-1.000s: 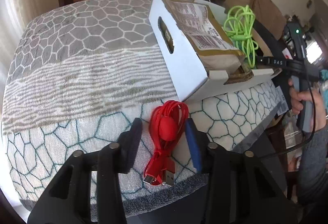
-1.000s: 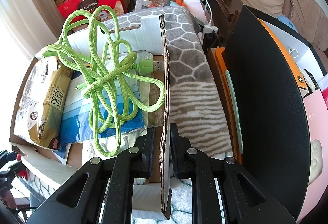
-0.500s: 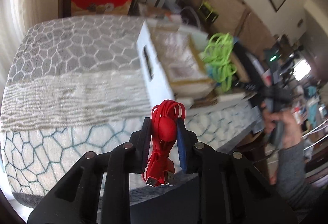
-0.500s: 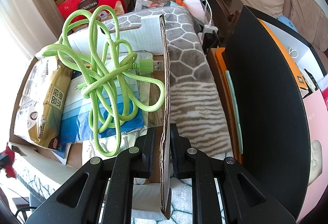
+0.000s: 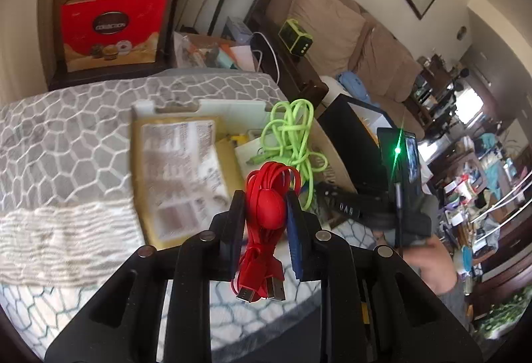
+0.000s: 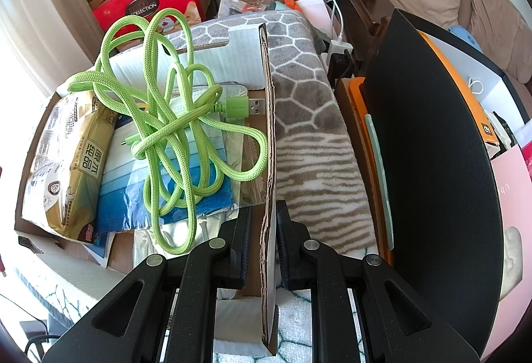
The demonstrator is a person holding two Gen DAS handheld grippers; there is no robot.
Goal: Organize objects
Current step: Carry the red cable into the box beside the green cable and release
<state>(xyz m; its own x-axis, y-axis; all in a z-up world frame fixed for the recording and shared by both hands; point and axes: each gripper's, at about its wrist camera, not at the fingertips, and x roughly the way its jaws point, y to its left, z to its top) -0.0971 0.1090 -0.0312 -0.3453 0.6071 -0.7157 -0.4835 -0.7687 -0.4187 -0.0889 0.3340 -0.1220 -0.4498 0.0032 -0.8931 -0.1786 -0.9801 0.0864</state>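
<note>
My left gripper is shut on a coiled red USB cable, which hangs in the air with its plugs dangling below the fingers. Beyond it lies the open cardboard box on the patterned blanket. The box holds a tangled green cable, a tan snack bag and other flat packets. In the right wrist view my right gripper is shut on the box's right wall, with the green cable and the snack bag lying inside to its left.
A black and orange board stands upright right of the blanket. Red gift boxes are stacked behind the blanket, a brown sofa at the back right. A person's hand holds the right gripper's handle.
My left gripper closed on the red cable, lifted it off the blanket and carried it up toward the box. The right gripper kept still on the box wall.
</note>
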